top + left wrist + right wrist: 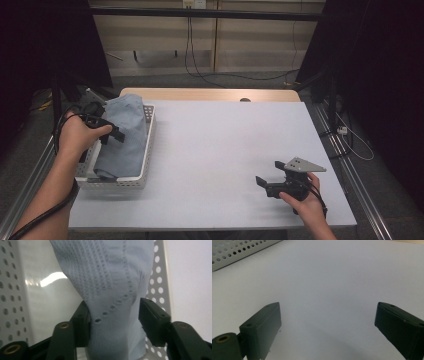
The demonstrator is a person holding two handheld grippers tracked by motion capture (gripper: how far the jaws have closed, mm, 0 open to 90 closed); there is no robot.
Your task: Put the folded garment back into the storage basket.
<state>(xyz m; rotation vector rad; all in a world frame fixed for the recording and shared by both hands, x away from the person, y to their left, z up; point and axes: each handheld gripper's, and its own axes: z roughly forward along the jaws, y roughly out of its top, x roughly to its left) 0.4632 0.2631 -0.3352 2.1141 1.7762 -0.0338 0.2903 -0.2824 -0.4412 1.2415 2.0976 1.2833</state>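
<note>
R gripper [265, 181] jaws wide, empty; L gripper [113, 315] jaws loose round cloth [125, 135] in basket [131, 183].

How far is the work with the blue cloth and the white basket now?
Done: the blue cloth lies in the white basket. In hand: the left claw hangs over it, jaws either side of a fold, the right-hand one clear of it. Left: draw that claw away. The right claw waits open on the table.
</note>
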